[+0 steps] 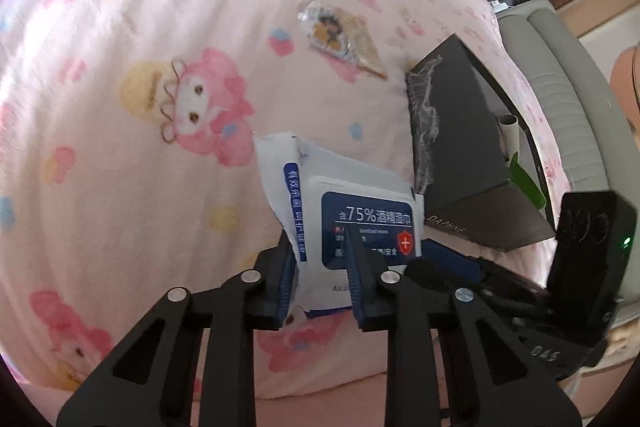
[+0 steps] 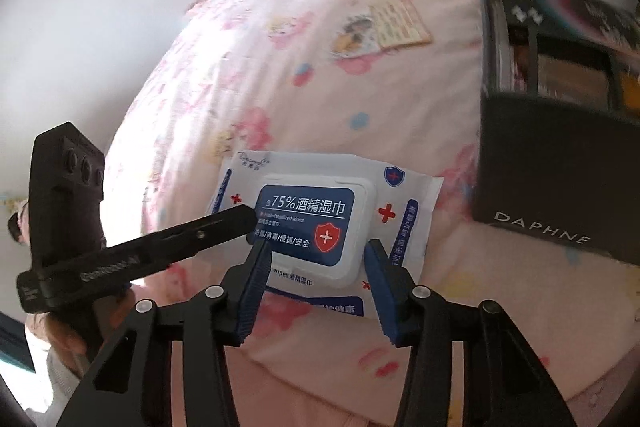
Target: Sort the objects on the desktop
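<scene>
Both grippers hold the wipes pack [image 2: 316, 223] above the pink bedsheet [image 1: 120, 147]: the left gripper [image 1: 320, 267] pinches its edge, the right gripper [image 2: 316, 271] clamps its near end. I judge it is not yet sorted; the black box [image 2: 552, 187] is just beside, and a small card [image 2: 384, 31] is left on the sheet

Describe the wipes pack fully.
The wipes pack is a soft white plastic pouch with a blue label, red crosses and a white flip lid, shut. Its left end is bent up and pinched in the left gripper; the right gripper grips its near edge. It is held over the pink bedding, beside the black box.
</scene>
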{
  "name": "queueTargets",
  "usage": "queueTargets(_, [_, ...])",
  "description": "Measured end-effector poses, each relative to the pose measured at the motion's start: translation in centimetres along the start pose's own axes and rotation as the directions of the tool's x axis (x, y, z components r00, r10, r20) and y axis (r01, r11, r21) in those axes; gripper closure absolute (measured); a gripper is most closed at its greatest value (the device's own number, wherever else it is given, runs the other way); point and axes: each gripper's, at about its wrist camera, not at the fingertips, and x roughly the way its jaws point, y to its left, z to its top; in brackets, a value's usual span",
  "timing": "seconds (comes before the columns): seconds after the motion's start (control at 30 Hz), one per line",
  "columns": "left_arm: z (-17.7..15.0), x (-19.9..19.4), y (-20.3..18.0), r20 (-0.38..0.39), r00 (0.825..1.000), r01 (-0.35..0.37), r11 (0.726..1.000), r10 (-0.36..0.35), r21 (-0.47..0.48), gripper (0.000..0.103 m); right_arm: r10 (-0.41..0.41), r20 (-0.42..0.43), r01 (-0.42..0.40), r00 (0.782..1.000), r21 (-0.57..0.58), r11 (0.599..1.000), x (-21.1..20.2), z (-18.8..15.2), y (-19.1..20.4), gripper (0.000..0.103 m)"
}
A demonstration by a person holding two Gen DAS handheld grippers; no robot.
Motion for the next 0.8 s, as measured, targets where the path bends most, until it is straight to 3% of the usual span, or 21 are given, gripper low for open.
queueTargets(0.17, [0.2,-3.2,-3.0,0.064,0.998,0.003,0.997,-0.008,0.078,0.082,0.026,0.055,-0.024,0.998,-0.034,0.999,-4.7,-0.3,0.2,0.059])
queueTargets(0.33, [2.5,-5.5,-8.3,0.113,0.993,0.004,0.983,-0.025,0.183,0.082,0.068,0.193,-0.07,0.979,0.001,0.998,-11.6,2.0,-0.7,0.059])
queueTargets(0.43, [4.6,-5.9,-12.7,0.117,0.984,0.101,0.962,-0.134,0.254,0.082,0.186,0.265,-0.195,0.946,0.01,0.981,-15.2,3.7,-1.8,0.061])
queueTargets(0.47, [5.2,-5.5,-14.1,0.1,0.98,0.141,0.951,-0.174,0.274,0.088,0.186,0.285,-0.194,0.94,-0.001,0.981,-16.4,4.1,-1.9,0.061])
queueTargets(0.5, [5.6,-5.0,-15.6,0.094,0.978,0.149,0.943,-0.184,0.297,0.089,0.162,0.307,-0.164,0.938,-0.02,0.986,-17.5,4.4,-1.8,0.061])
queueTargets(0.6, [6.6,-2.9,-18.3,0.101,0.988,0.079,0.941,-0.118,0.329,0.089,0.069,0.324,-0.071,0.944,-0.005,0.997,-17.9,5.0,-2.7,0.061])
queueTargets(0.67, [6.9,-1.4,-18.1,0.076,0.99,0.091,0.952,-0.118,0.293,0.089,0.035,0.302,-0.051,0.953,0.047,0.998,-16.9,4.7,-4.3,0.061])
queueTargets(0.8, [5.4,-0.7,-15.2,0.076,0.996,0.035,0.971,-0.054,0.237,0.089,0.0,0.222,-0.022,0.975,0.1,0.995,-13.7,3.7,-5.9,0.061])
